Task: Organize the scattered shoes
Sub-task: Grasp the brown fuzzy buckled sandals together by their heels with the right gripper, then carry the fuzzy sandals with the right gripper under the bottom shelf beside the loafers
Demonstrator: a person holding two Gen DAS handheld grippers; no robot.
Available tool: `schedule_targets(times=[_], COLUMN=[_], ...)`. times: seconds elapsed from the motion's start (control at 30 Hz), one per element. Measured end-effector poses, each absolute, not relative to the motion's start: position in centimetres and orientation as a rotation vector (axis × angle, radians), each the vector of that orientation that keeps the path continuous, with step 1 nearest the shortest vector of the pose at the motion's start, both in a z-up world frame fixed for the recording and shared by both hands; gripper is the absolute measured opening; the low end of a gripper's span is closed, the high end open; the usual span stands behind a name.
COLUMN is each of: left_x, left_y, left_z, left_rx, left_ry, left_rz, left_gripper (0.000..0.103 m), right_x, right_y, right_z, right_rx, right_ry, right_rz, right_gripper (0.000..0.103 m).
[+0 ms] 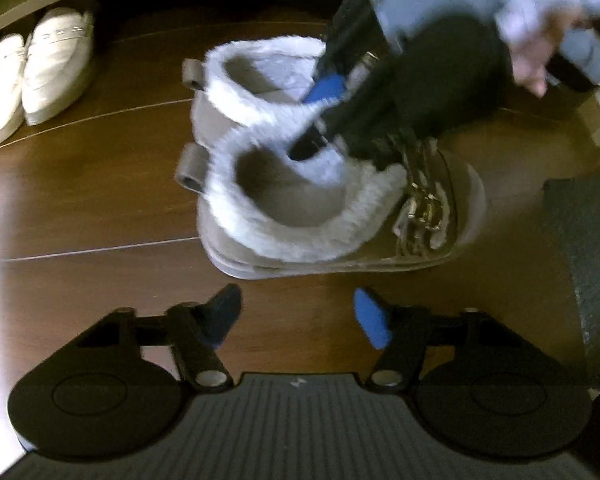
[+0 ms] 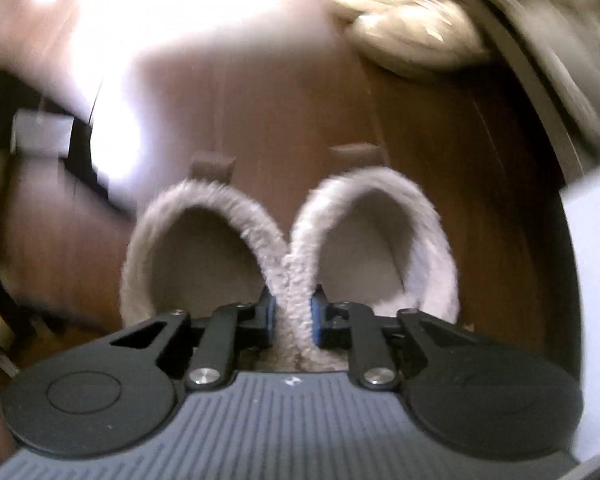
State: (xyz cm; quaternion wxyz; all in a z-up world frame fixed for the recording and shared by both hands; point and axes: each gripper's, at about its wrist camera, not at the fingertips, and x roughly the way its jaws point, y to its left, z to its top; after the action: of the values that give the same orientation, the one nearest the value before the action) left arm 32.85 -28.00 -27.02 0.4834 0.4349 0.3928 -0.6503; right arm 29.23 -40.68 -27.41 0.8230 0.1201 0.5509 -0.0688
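Two taupe ankle boots with white fleece collars stand side by side on the wood floor, the near boot (image 1: 320, 216) and the far boot (image 1: 252, 76). My right gripper (image 1: 316, 116) reaches down between them, one finger in each opening. In the right wrist view that right gripper (image 2: 292, 312) is shut on the two inner collars, which are pinched together between the blue pads (image 2: 315, 316). The left boot's collar (image 2: 148, 248) and the right boot's collar (image 2: 432, 240) loop away from it. My left gripper (image 1: 296, 316) hangs open above bare floor in front of the near boot, holding nothing.
A pair of white loafers (image 1: 40, 72) sits at the far left under a low shelf board (image 1: 20, 4); the loafers (image 2: 404, 28) appear blurred in the right wrist view. A dark mat (image 1: 588, 240) lies at the right. A person's hand (image 1: 536, 52) holds the right gripper.
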Motion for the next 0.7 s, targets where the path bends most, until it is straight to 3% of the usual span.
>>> schedule_targets(times=[0.27,0.43,0.5,0.6,0.63,0.7], left_x=[37.2,40.6,40.8,39.6,38.5,36.4], left_y=[-31.8,-34.4,-34.6,-33.9,-33.3,-32.3], left_z=[-25.8,-24.8,-24.7,-24.9,-25.0,-25.3], left_rx=[1.039,1.026,1.029,1.049,1.058,1.085], left_ry=[0.873,0.857,0.861,0.843,0.826,0.785], left_rz=[-1.454,-1.395,-1.408,-1.459,-1.493,-1.555], left_gripper=[0.053,0.054,0.054,0.054,0.054,0.055], right_x=[30.6,30.8,30.9,29.6,28.7,26.8], right_y=[-45.6,-49.7,-50.2,-49.1,-48.1,-45.8], right_z=[-25.3,-27.5,-28.0,-26.5,-25.5,-24.0], right_rx=[0.761,1.150,1.191,1.123,1.042,0.844], right_ry=[0.966,0.834,0.808,0.728,0.720,0.749], right_rz=[-0.555,-0.869,-0.890,-0.810,-0.766,-0.747], right_gripper=[0.013,0.017,0.025,0.052,0.067,0.075])
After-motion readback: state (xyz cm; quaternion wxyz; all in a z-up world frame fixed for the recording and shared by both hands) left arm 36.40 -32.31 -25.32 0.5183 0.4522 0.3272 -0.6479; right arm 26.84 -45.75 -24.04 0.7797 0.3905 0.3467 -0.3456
